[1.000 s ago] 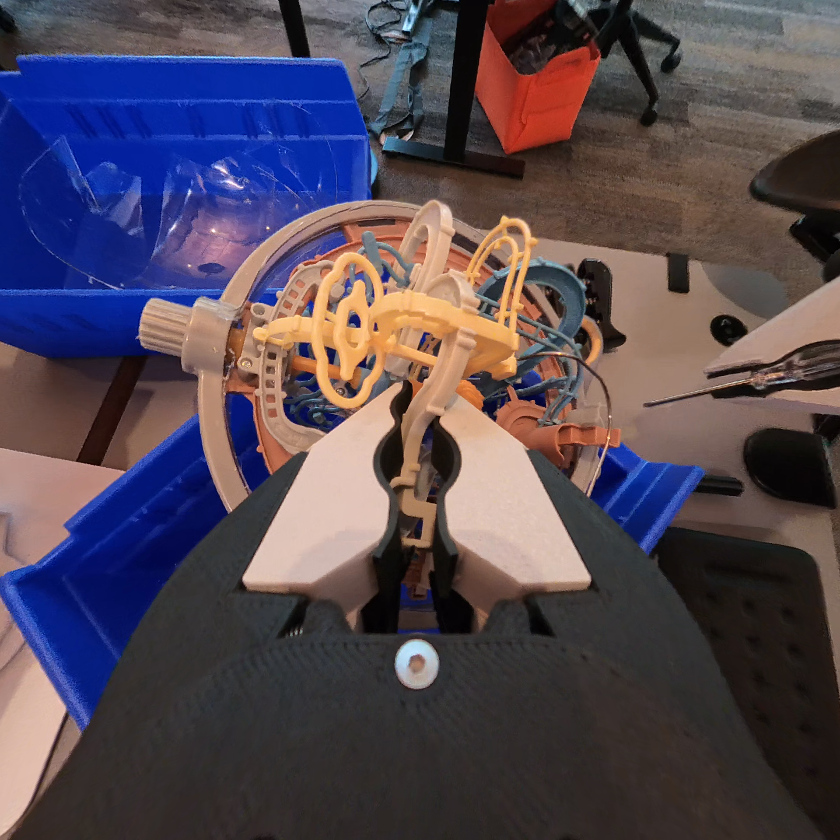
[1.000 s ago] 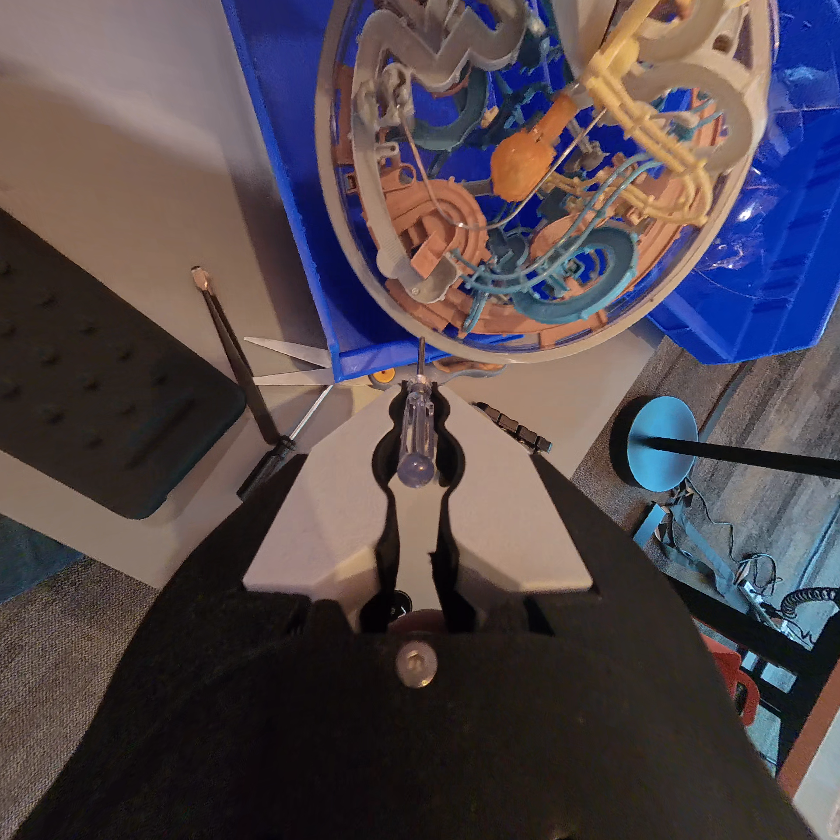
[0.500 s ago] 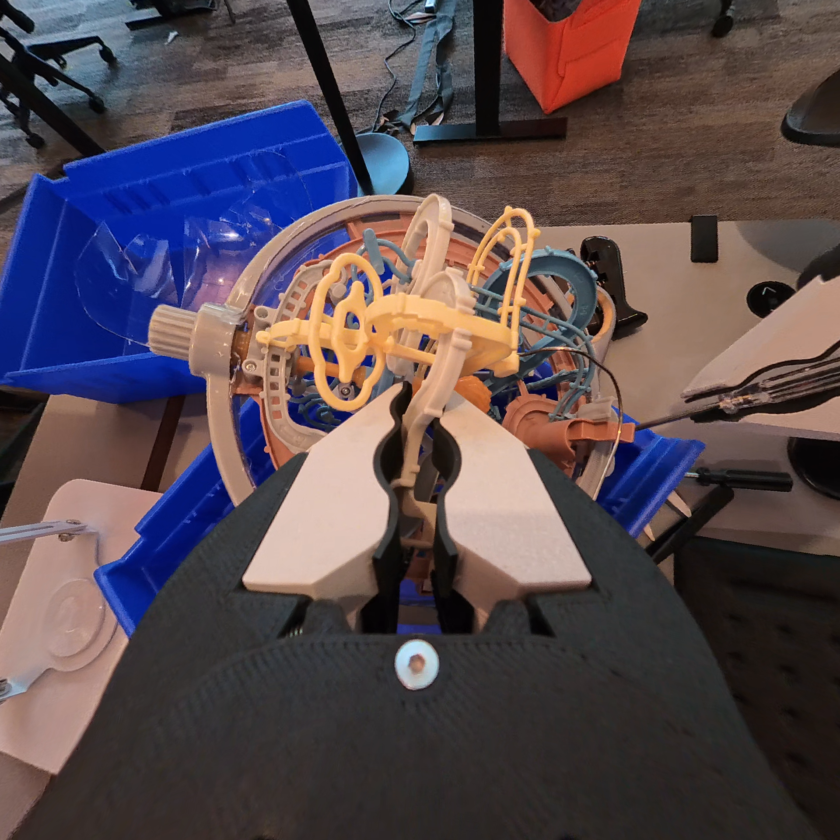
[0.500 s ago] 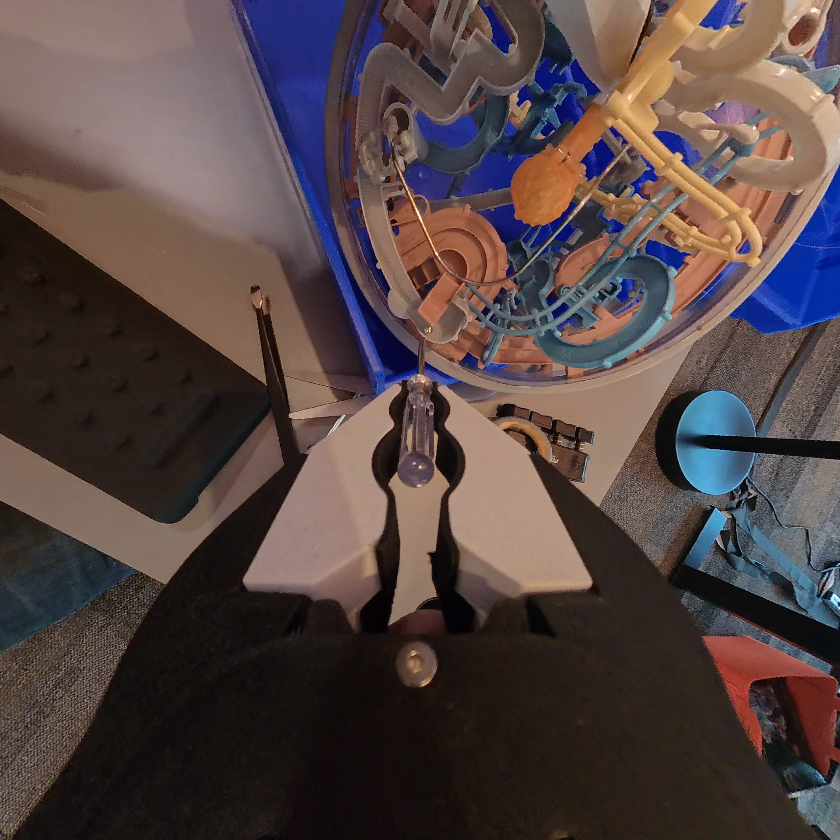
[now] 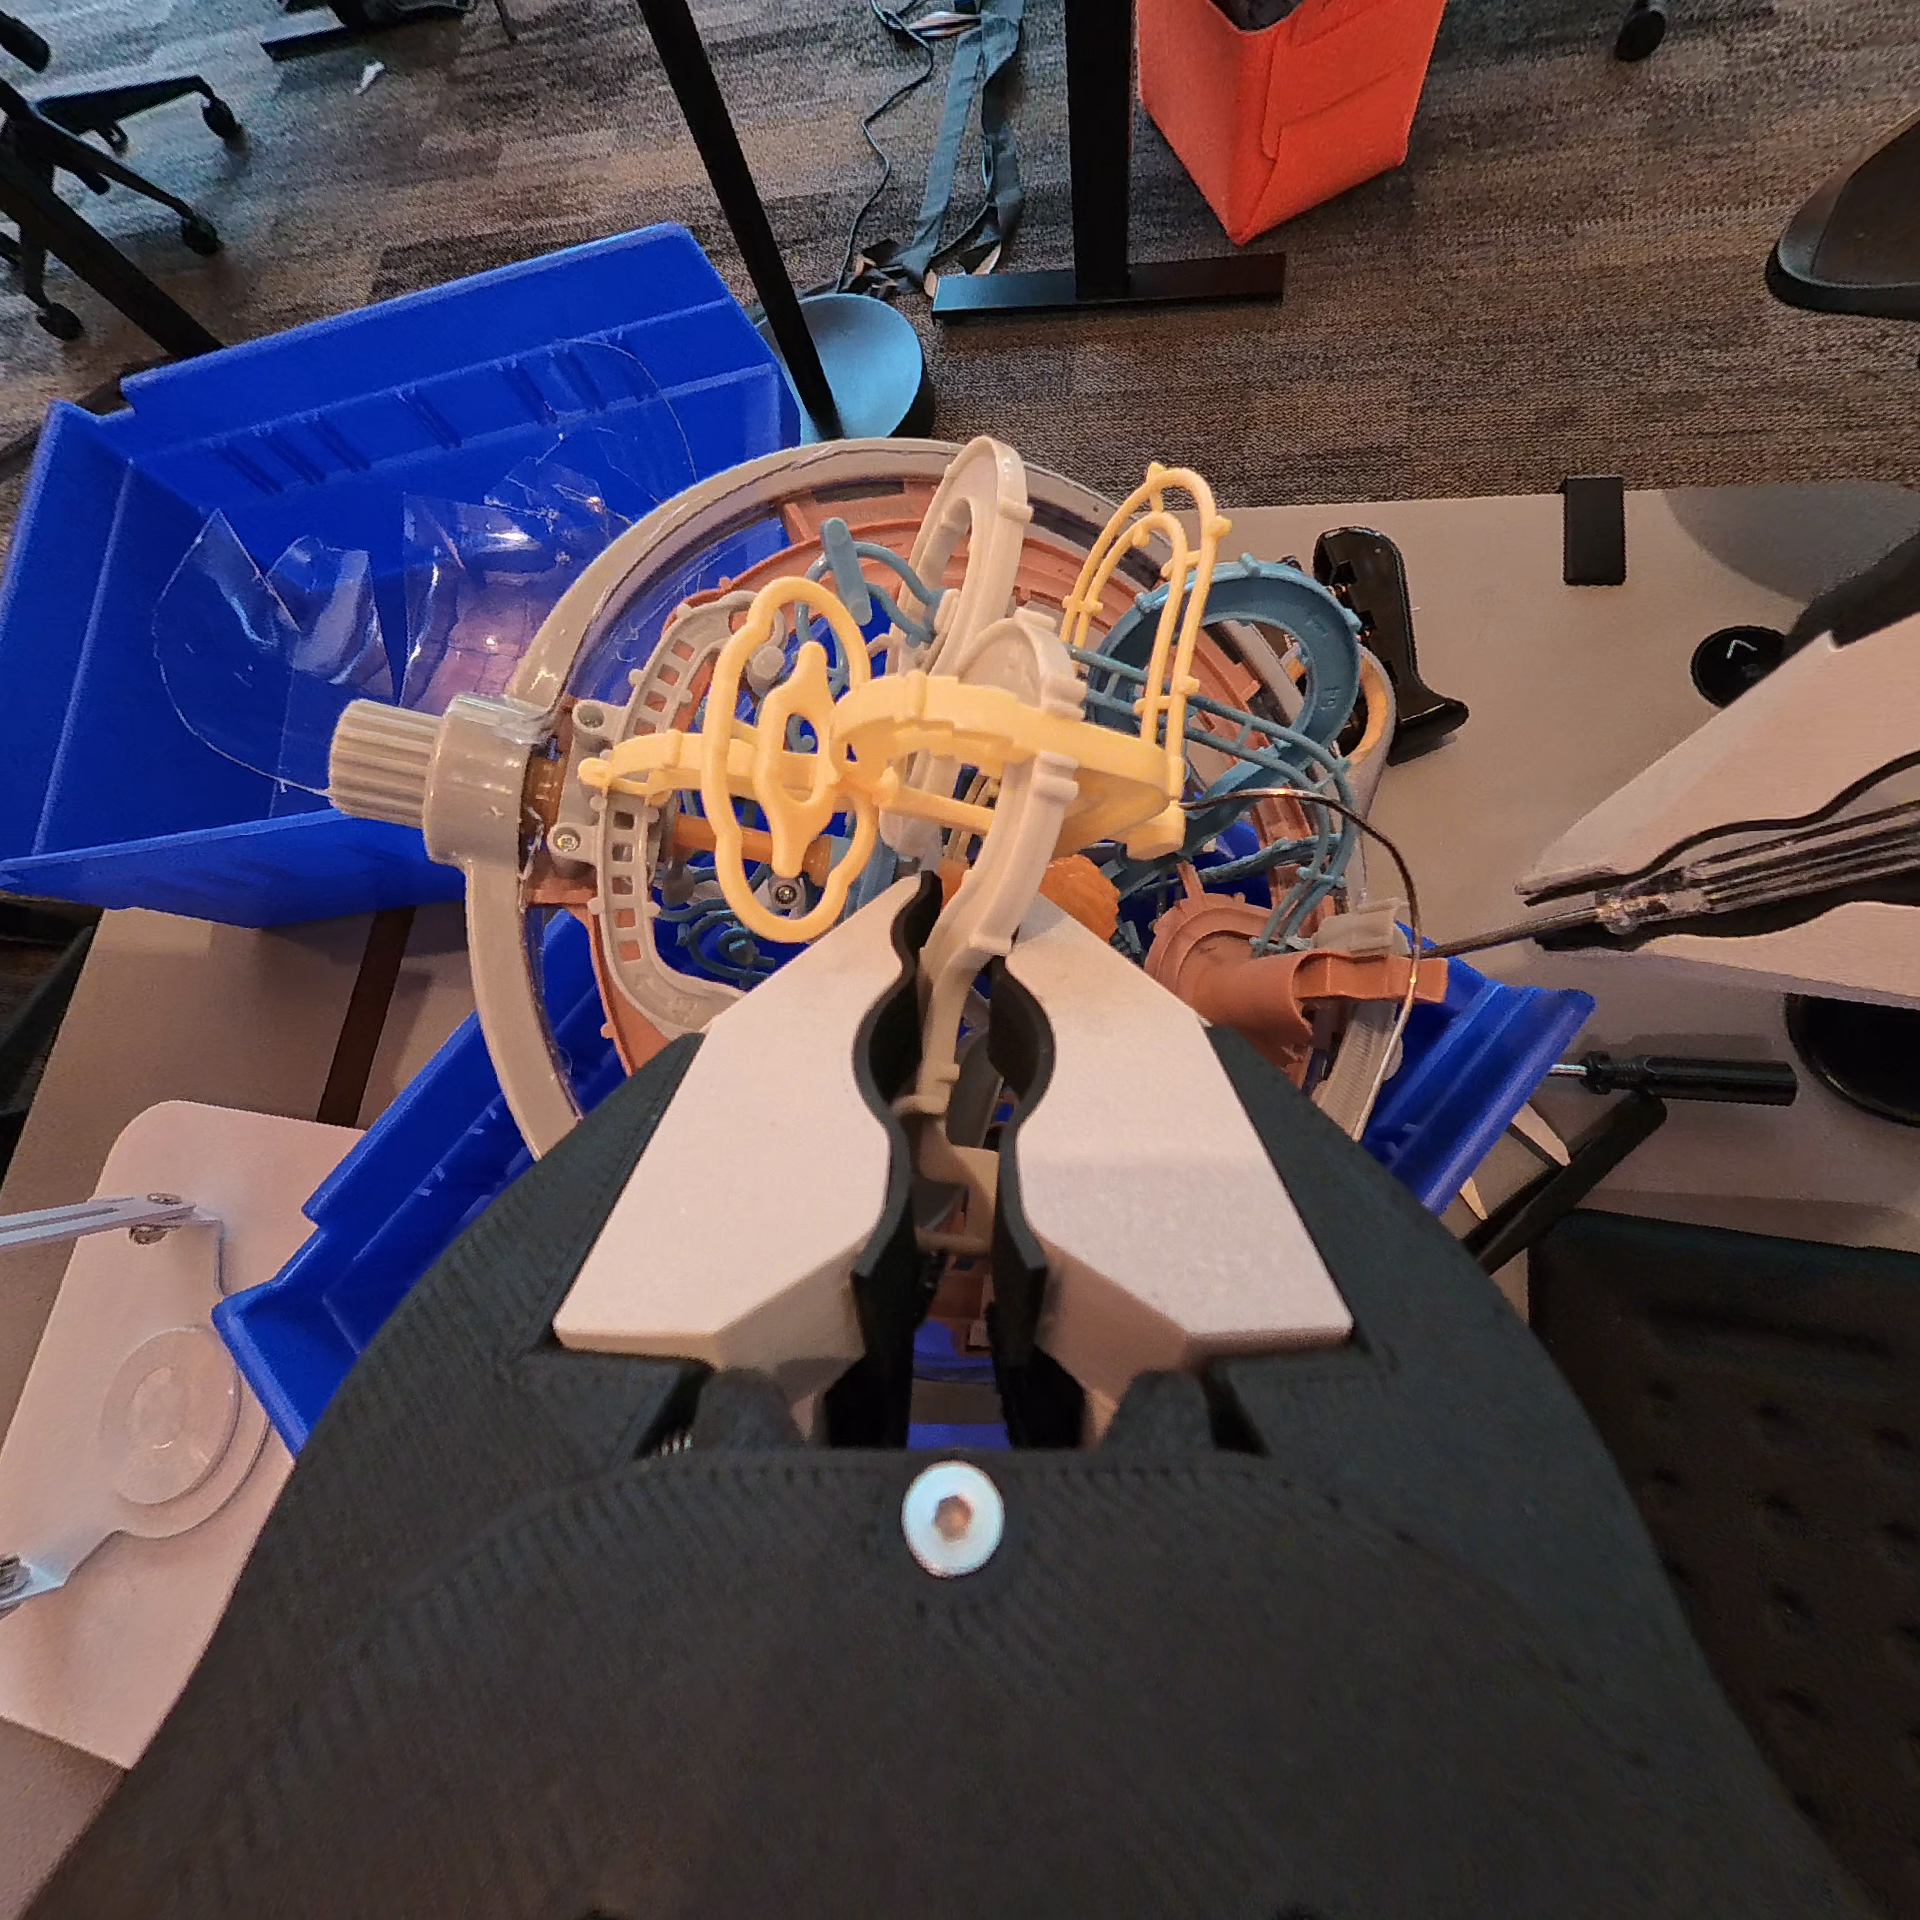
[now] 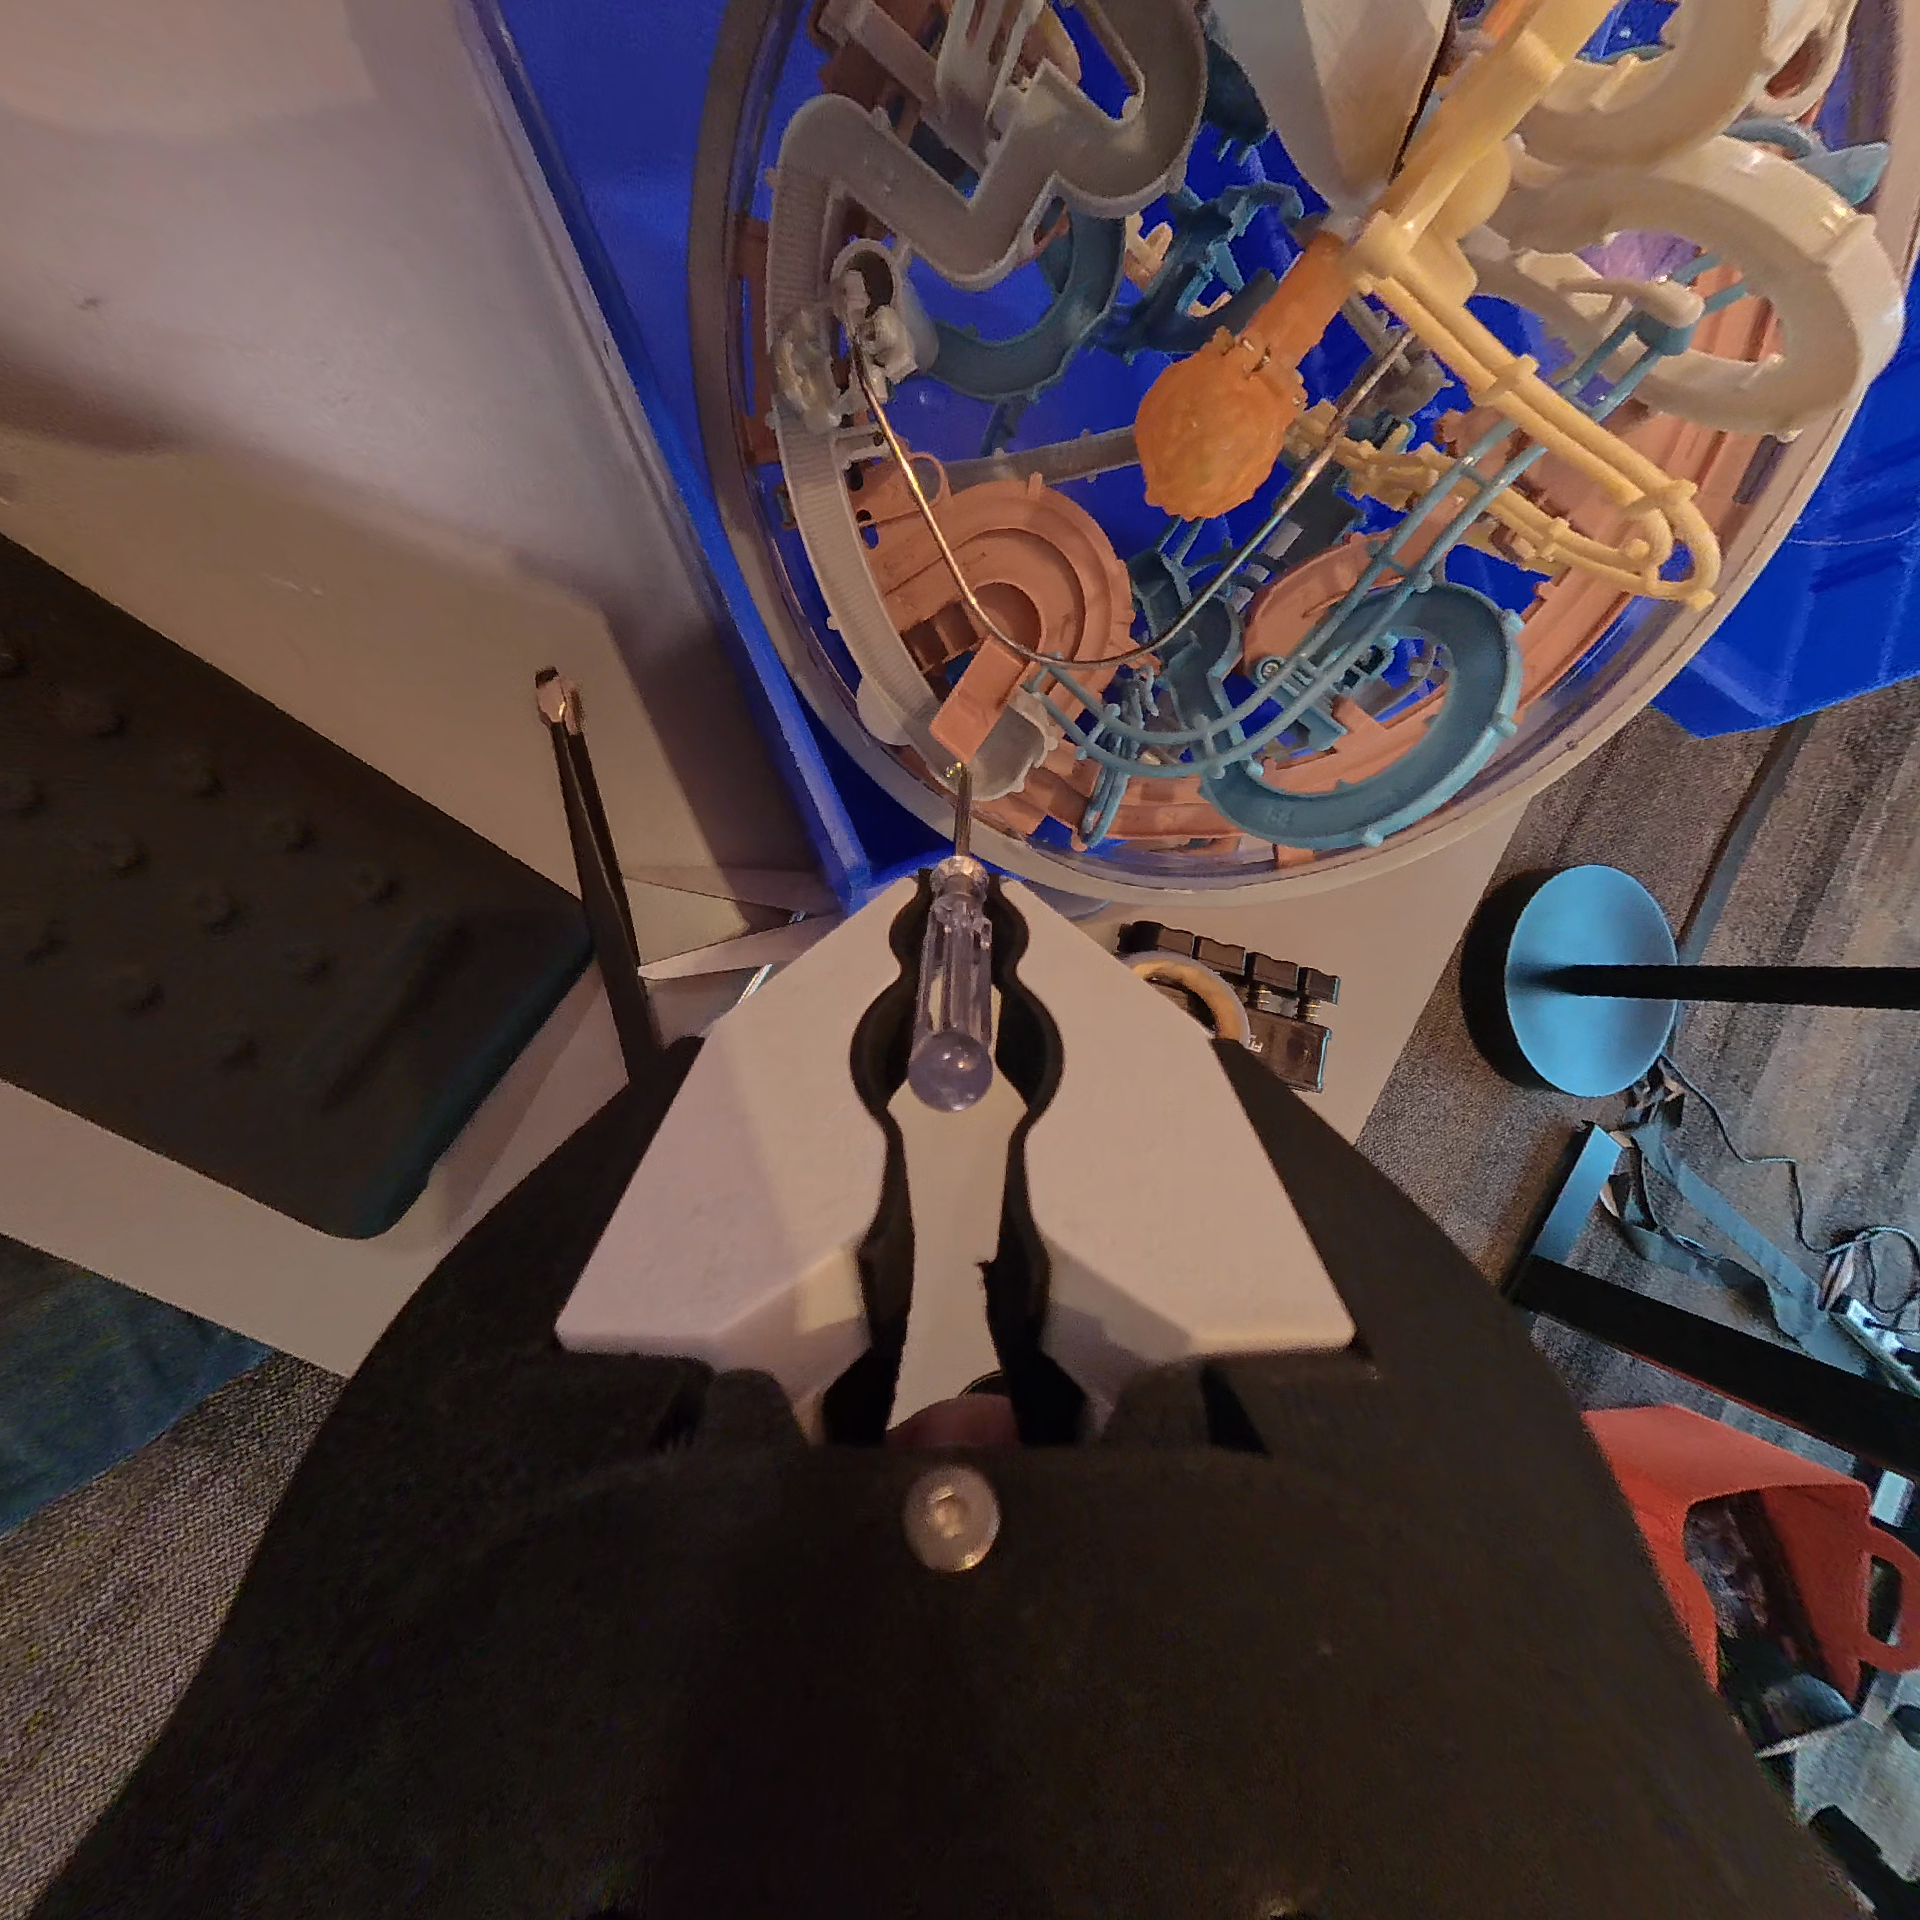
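My left gripper [image 5: 954, 914] still clamps the maze ball's [image 5: 935, 748] white rail, my right gripper [image 6: 961, 894] has brought its pinched screwdriver [image 6: 948, 997] tip onto the ball's rim, above the grey table [image 6: 260, 436] and blue bin [image 5: 343, 499].

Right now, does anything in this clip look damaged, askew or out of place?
Yes. The marble-maze ball is open: its tracks stand bare above the grey ring, and a loose clear dome half lies in the rear blue bin. The left gripper clamps a cream track; the right gripper holds a small screwdriver at the maze's rim.
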`<state>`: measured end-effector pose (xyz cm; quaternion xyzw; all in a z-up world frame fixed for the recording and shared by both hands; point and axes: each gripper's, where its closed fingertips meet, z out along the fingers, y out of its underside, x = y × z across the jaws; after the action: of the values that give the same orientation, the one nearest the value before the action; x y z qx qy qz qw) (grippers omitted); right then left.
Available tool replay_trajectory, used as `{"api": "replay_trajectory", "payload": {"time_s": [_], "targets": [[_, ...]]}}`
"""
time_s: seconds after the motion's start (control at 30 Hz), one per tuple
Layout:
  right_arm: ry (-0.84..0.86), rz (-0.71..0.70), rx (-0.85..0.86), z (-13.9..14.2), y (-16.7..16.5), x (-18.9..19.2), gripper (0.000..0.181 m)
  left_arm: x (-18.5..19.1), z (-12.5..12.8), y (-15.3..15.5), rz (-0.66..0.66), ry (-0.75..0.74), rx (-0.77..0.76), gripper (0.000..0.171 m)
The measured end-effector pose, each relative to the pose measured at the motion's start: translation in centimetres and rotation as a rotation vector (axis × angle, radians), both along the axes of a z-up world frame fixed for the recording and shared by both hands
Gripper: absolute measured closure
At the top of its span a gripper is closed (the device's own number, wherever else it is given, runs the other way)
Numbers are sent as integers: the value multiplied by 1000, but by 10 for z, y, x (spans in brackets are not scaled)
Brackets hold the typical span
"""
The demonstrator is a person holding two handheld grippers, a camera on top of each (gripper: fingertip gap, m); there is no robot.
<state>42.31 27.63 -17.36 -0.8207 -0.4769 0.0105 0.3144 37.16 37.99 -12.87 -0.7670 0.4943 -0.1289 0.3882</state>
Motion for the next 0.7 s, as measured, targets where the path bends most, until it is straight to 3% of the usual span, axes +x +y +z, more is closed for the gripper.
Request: {"api": "replay_trajectory", "payload": {"time_s": [0.43, 0.6, 0.7], "targets": [[-7, -7, 1, 0, -2, -1, 175, -1, -2, 1, -1, 0, -11, 168], [-73, 6, 27, 0, -3, -2, 176, -1, -3, 1, -3, -5, -21, 168], [-184, 89, 95, 2, -2, -7, 175, -2, -3, 2, -4, -10, -30, 168]]}}
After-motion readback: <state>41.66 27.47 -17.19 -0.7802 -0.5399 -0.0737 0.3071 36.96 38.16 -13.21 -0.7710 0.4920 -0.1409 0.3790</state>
